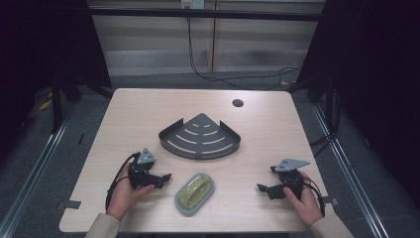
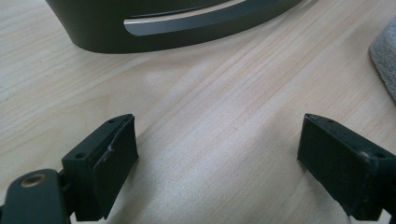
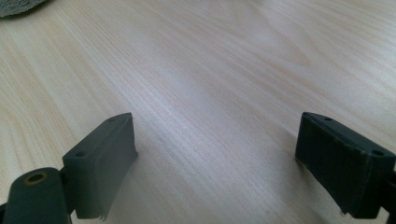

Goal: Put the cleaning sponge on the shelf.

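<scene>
A dark metal corner rack [image 1: 200, 136] with curved slots lies flat in the middle of the wooden table [image 1: 148, 109]. In front of it sits a grey oval dish [image 1: 194, 194] holding a yellow-green bar of soap [image 1: 196, 189]. My left gripper [image 1: 162, 178] rests on the table to the left of the dish, open, with nothing between its jaws. The left gripper view [image 2: 217, 149] looks toward the rack's wall [image 2: 173, 28] and the dish's grey edge [image 2: 385, 51]. My right gripper [image 1: 264, 189] rests to the right of the dish, open and empty [image 3: 215, 154].
A round cable hole [image 1: 237, 103] sits near the table's back right. Black cables [image 1: 208, 74] run along the floor behind the table. Dark frame posts stand at both sides.
</scene>
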Motion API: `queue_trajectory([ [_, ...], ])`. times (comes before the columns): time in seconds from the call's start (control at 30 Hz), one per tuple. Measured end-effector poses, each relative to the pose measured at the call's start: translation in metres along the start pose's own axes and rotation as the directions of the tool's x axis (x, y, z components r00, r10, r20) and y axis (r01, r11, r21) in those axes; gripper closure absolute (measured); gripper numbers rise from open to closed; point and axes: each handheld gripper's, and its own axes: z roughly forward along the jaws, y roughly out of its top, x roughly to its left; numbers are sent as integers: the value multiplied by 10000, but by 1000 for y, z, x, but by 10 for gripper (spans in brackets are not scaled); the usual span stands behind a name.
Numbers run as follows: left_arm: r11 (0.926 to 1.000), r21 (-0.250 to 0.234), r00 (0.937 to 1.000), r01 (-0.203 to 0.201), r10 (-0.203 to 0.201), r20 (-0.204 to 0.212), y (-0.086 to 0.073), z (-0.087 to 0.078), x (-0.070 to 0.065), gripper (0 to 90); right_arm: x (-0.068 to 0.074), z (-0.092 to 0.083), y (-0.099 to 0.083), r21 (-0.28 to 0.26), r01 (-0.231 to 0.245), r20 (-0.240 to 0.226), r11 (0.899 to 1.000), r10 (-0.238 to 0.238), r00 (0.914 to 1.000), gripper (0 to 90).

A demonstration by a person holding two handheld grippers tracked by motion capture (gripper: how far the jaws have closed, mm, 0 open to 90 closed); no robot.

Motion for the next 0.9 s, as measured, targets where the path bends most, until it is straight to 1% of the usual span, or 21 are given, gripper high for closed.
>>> queue_trajectory([
  [0.07,9995,318,10000,-53,55,-62,3,-2,0,124,0,0,0,-1,-2,0,10000,2,10000,115],
  [0.13,9978,667,10000,46,-46,0,6,-4,0,161,0,0,0,1,4,7,10000,-4,10000,115],
  [0.17,9954,953,10000,-6,11,-44,8,-5,-1,163,0,0,0,-1,1,8,10000,-1,10000,115],
  [0.2,9915,1300,10000,6,1,-55,11,-7,-1,168,0,0,0,-3,-6,14,10000,6,10000,115],
  [0.23,9878,1555,9999,115,-101,-96,13,-8,-2,189,0,0,0,0,-12,14,10000,12,10000,115],
  [0.3,9764,2154,9999,171,-162,-59,17,-11,-3,232,0,0,0,1,-19,24,10000,19,10000,115],
  [0.37,9583,2839,9991,320,-382,163,23,-15,-4,245,0,0,0,1,-21,30,10000,21,10000,115],
  [0.4,9512,3069,9990,308,-388,202,26,-17,-6,250,0,0,0,1,-21,35,10000,21,10000,115],
  [0.43,9445,3281,9992,182,-285,265,29,-19,-7,268,0,0,0,5,-32,40,10000,32,10000,115],
  [0.47,9338,3569,9988,239,-379,323,32,-20,-10,280,0,0,0,-2,-27,46,10000,27,10000,115],
  [0.5,9240,3823,9990,129,-285,351,36,-22,-13,282,1,0,0,0,-36,55,10000,36,10000,115],
  [0.53,9144,4049,9987,-55,-153,482,40,-23,-15,291,1,0,0,-1,-38,62,10000,38,10000,114],
  [0.57,9067,4218,9984,-56,-186,533,44,-24,-17,297,1,0,0,0,-39,64,10000,39,10000,114],
  [0.6,8934,4492,9971,-68,-278,703,49,-26,-20,298,1,0,0,1,-41,65,10000,41,10000,114],
  [0.67,8805,4736,9959,-219,-223,875,57,-27,-24,298,1,0,0,2,-44,67,10000,44,10000,114],
  [0.7,8768,4799,9951,-299,-194,974,62,-28,-26,299,1,0,0,2,-46,73,10000,46,10000,114],
  [0.73,8703,4916,9942,-310,-238,1048,69,-28,-29,301,1,0,0,4,-52,73,10000,51,10000,114],
  [0.8,8644,5011,9936,-405,-180,1113,76,-29,-33,303,1,0,0,0,-60,57,10000,60,10000,114],
  [0.83,8632,5026,9928,-487,-135,1193,80,-29,-36,305,1,0,0,1,-63,61,10000,63,10000,114],
  [0.87,8637,5008,9917,-576,-83,1284,85,-29,-39,307,1,0,0,-1,-68,65,10000,68,10000,114],
  [0.9,8643,4999,9906,-558,-147,1361,88,-28,-42,312,1,0,0,0,-68,68,10000,68,10000,114],
])
